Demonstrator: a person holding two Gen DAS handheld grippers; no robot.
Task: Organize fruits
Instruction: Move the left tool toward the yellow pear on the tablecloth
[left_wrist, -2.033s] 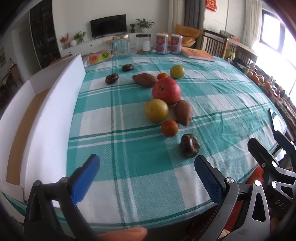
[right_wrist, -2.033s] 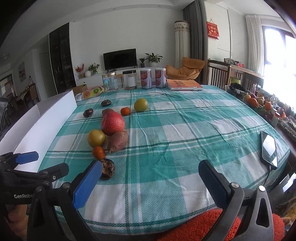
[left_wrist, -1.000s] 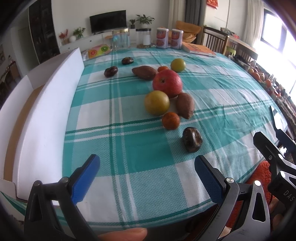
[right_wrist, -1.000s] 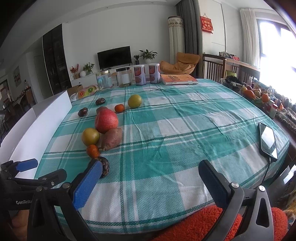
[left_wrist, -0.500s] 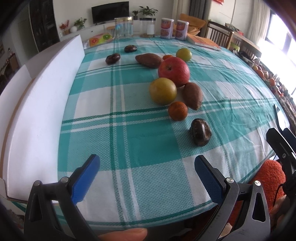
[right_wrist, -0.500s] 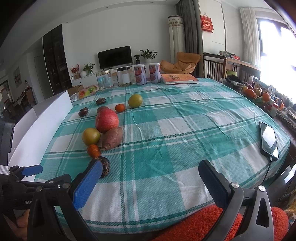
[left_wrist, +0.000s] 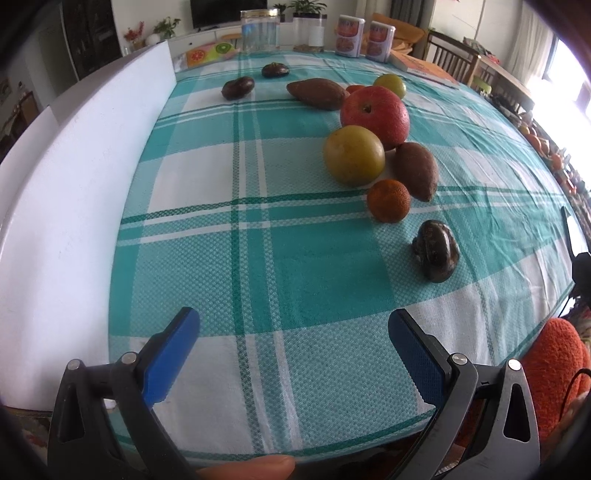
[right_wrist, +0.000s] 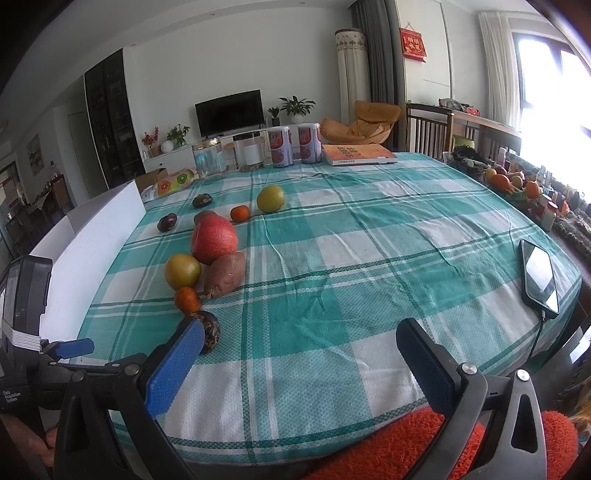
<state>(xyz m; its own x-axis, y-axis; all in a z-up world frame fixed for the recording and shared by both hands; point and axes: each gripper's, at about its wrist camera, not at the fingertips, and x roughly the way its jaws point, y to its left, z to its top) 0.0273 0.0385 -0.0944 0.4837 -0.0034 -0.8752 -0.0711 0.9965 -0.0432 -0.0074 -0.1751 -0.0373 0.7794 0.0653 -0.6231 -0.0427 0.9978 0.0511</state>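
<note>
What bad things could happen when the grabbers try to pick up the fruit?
The round orange sits right against the yellow-green fruit and the sweet potato, so grabbing one might nudge the others and set them rolling. The phone lies near the table's edge with its cable hanging off; the right gripper could perhaps snag it.

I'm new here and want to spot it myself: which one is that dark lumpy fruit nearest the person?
Start at the teal checked tablecloth and find the fruit cluster around the big red apple. Follow the line toward the near table edge, past the small orange. The dark brown fruit lies alone there, glossy, wrinkled and nearest of all.
</note>
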